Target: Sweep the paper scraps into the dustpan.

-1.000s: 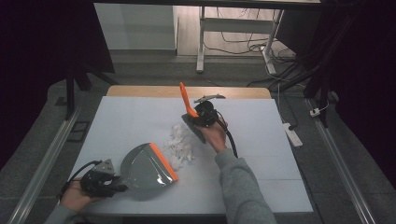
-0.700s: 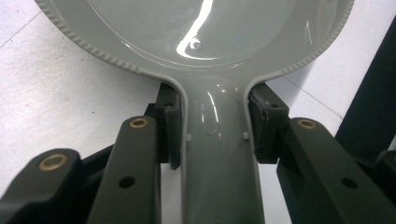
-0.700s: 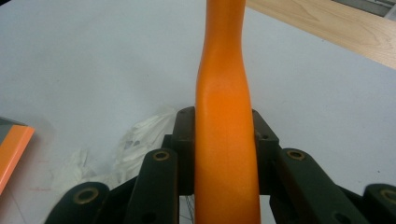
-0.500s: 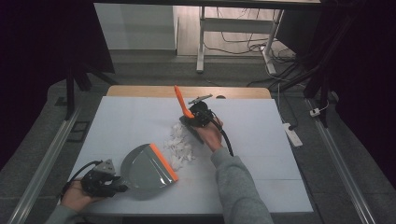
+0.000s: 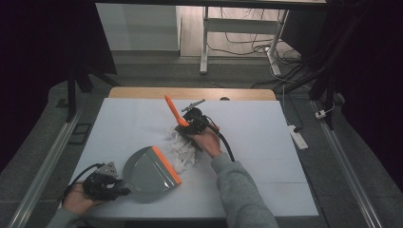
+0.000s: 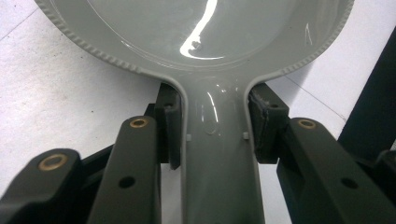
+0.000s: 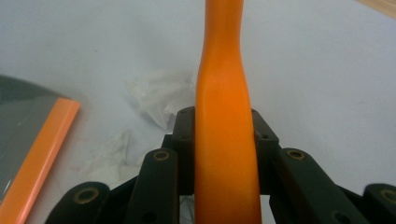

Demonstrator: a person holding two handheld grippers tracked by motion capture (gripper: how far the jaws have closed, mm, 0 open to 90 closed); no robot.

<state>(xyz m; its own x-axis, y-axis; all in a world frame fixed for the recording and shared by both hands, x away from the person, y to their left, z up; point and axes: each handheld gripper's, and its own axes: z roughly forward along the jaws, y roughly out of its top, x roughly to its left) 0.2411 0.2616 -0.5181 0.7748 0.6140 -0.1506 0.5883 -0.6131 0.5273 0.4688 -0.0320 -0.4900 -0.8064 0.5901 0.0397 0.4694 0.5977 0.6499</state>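
Note:
A grey dustpan (image 5: 142, 172) with an orange lip (image 5: 166, 164) lies on the white table at the front left. My left gripper (image 5: 114, 186) is shut on its handle (image 6: 219, 154), with a pad (image 6: 262, 123) pressed against each side. A pile of white paper scraps (image 5: 183, 149) lies just beyond the lip. Above the far side of the pile, my right gripper (image 5: 184, 124) is shut on the orange handle (image 5: 172, 109) of a brush, which leans up and to the left. In the right gripper view the handle (image 7: 224, 116) runs between the jaws, with scraps (image 7: 161, 95) and the lip (image 7: 42, 154) to its left.
The white table cover (image 5: 266, 142) stretches out to the right of the hand. A wooden edge (image 5: 190, 93) runs along the back. A black cable (image 5: 227, 146) trails from the right gripper. A power strip (image 5: 297, 135) lies on the floor at the right.
The right gripper has carried the brush left and nearer, toward the dustpan, pushing the scraps closer to the lip. The left gripper and dustpan have stayed put.

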